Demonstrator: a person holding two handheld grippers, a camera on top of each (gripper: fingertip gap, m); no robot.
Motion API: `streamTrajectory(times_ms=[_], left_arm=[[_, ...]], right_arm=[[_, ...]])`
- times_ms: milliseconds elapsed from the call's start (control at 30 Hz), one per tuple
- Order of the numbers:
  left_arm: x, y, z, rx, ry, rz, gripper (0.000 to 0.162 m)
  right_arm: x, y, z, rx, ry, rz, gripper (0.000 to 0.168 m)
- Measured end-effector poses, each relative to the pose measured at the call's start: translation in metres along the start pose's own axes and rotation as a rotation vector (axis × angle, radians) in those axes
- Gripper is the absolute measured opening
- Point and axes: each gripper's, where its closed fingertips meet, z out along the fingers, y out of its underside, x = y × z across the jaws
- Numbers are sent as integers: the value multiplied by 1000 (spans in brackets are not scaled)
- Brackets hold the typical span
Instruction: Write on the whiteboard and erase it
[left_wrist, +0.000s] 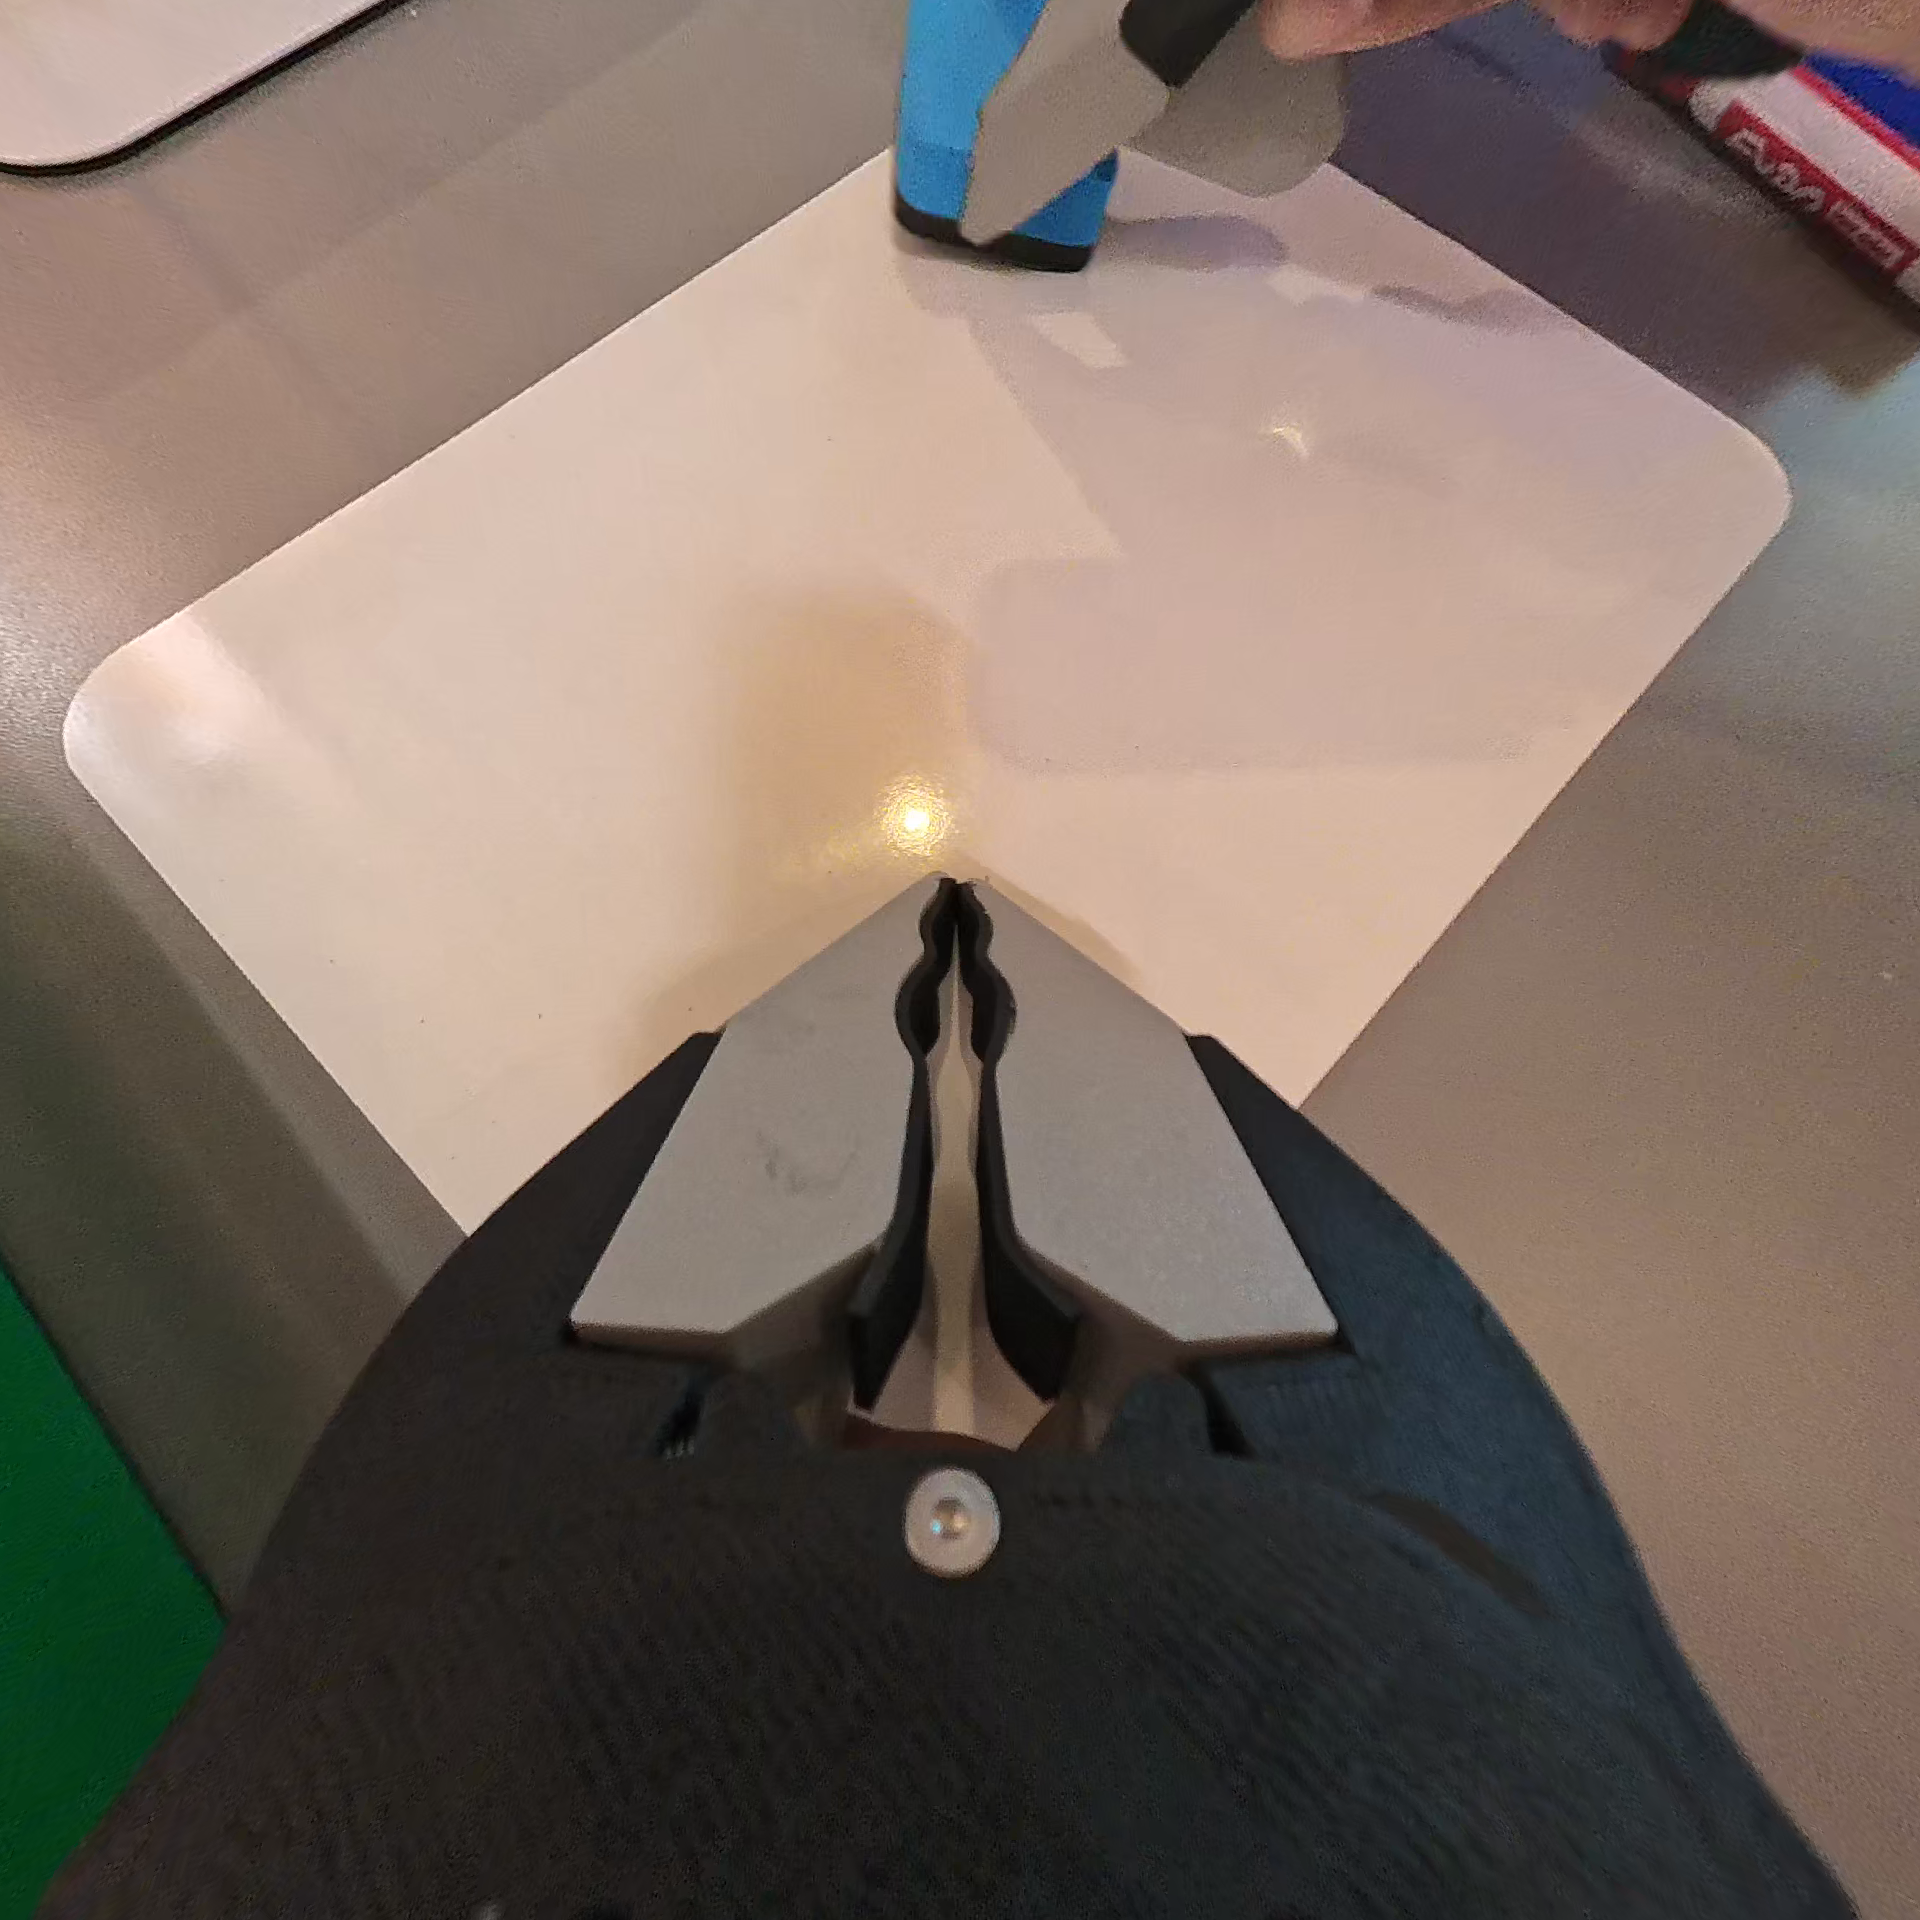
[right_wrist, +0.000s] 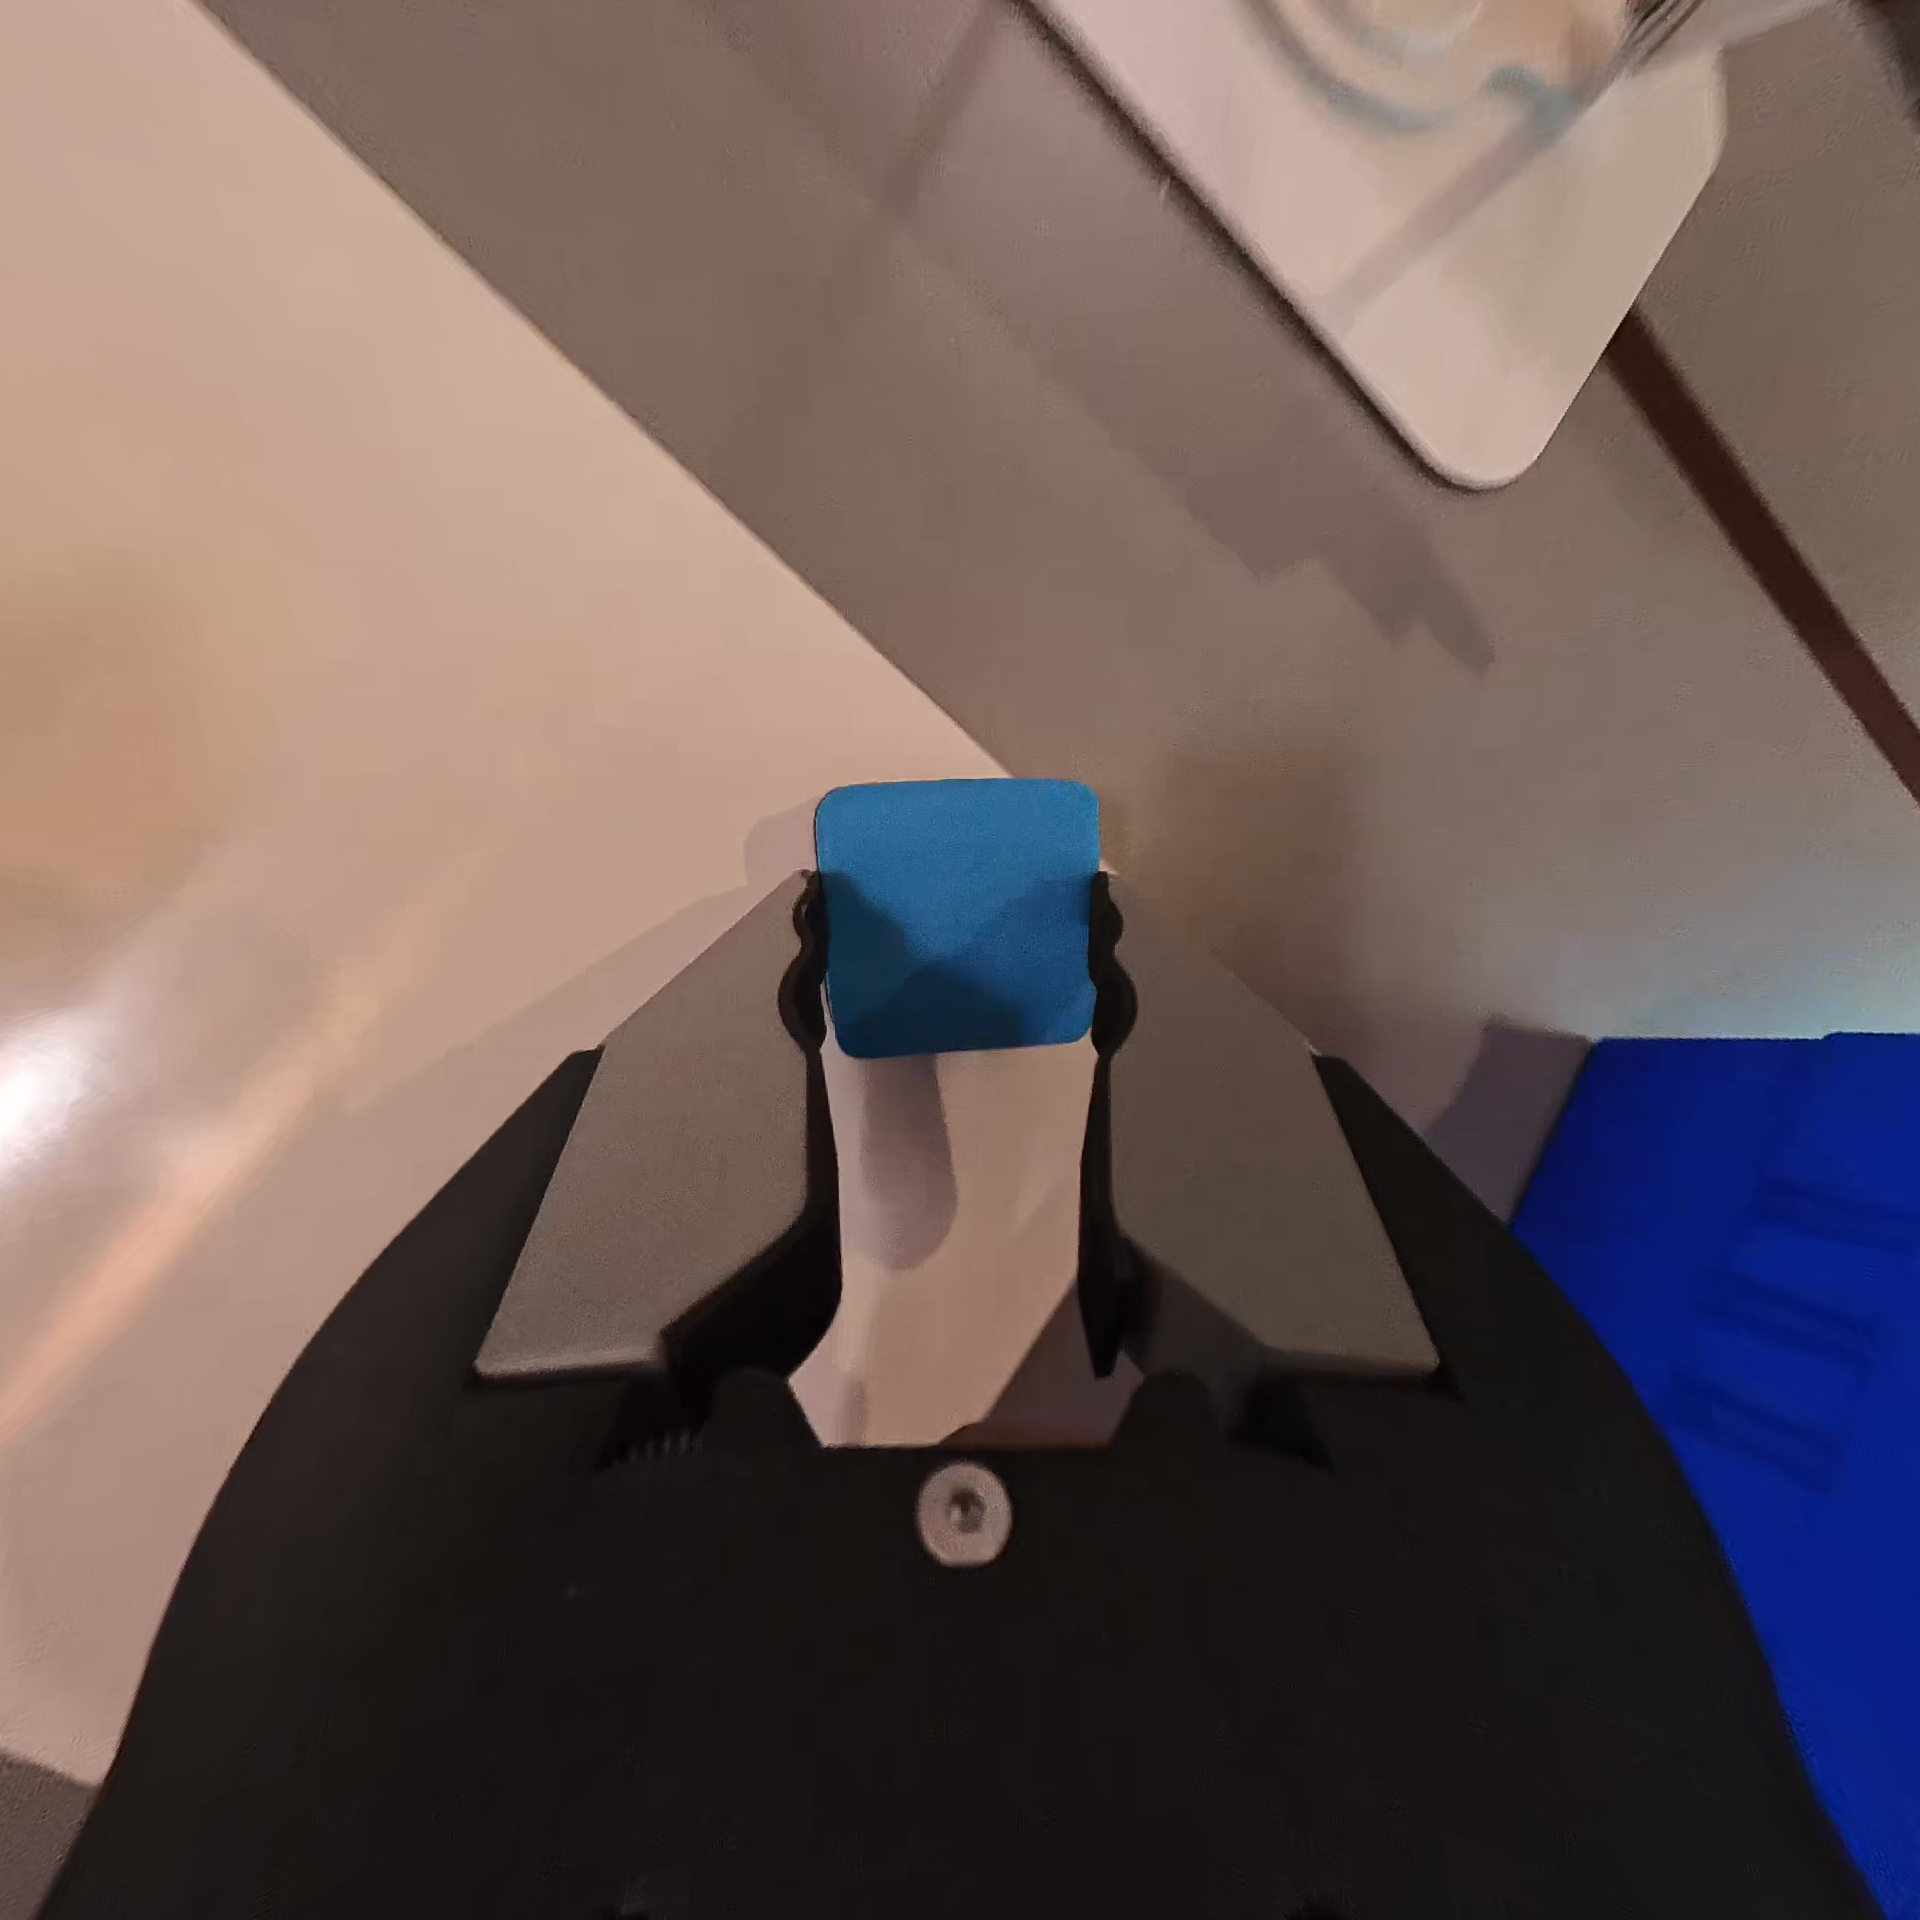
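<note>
Right tool (right_wrist: 956, 935) grips the eraser (right_wrist: 956, 914) upright, felt end on whiteboard (left_wrist: 727, 582); left tool (left_wrist: 958, 883) clenched.

Grey tabletop (left_wrist: 1558, 1299) under everything, matte, smooth. Second white rounded-corner sheet (left_wrist: 156, 73) at far left corner of left wrist view, dark rim, mostly cut off by frame edge. Same kind of sheet (right_wrist: 1455, 260) in right wrist view, upper right, blurred, glossy reflections. Green surface (left_wrist: 73, 1507) at lower left edge. Blue surface (right_wrist: 1766, 1351) at right edge, beside table. Red-white-black box (left_wrist: 1808, 156) at far right, partly cropped.
</note>
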Motion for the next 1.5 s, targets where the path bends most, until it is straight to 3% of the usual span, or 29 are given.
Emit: streamTrajectory(times_ms=[267, 433, 1267, 1367, 1500], left_arm=[[3, 0, 0, 1, 35, -10, 0], [4, 0, 0, 1, 37, -3, 0], [4, 0, 0, 2, 19, 13, 0], [4, 0, 0, 1, 20, 13, 0], [5, 0, 0, 1, 37, 8, 0]], right_arm=[[6, -35, -48, 562, 16, 154, 48], [19, -33, -68, 651, 62, 178, 48], [21, -21, -51, 597, 104, 151, 48], [35, -21, -39, 534, 141, 140, 48], [39, -37, -22, 474, 68, 77, 48]])
